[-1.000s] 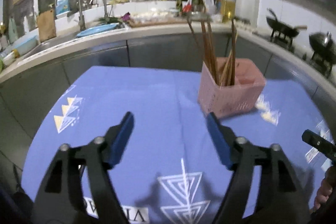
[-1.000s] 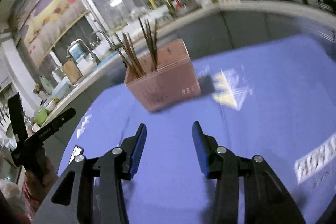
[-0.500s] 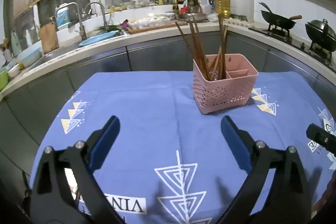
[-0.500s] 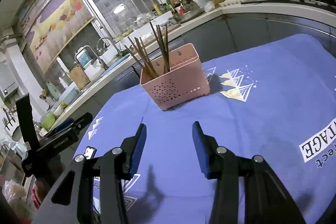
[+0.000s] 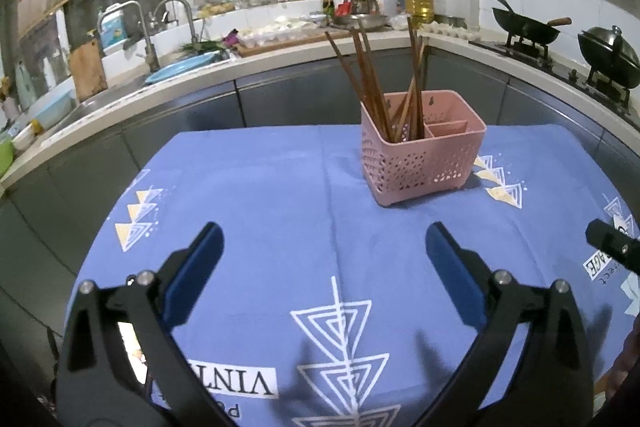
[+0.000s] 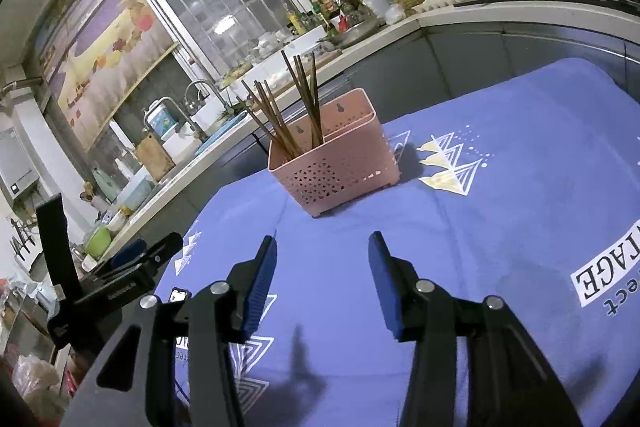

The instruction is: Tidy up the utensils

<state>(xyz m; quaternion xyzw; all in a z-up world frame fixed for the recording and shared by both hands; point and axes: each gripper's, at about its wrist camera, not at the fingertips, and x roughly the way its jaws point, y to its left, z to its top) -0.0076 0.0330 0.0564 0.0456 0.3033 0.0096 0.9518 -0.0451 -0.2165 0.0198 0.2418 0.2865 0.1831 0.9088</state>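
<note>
Chopsticks [image 5: 394, 83] upright and leaning in the left compartment of pink holder [image 5: 424, 155], on blue tablecloth [image 5: 280, 195]. Left gripper [image 5: 322, 247] spread wide and opening, nothing between jaws. Right gripper [image 6: 322, 255] partly spread and opening, likewise bare.

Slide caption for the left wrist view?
Open left hand-held gripper above blue tablecloth, facing pink caddy holding chopsticks.

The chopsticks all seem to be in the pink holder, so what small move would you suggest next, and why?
Probably draw both grippers back. The chopsticks stand in the holder, none lie on the cloth, and the left gripper and right gripper are empty, opening.
</note>
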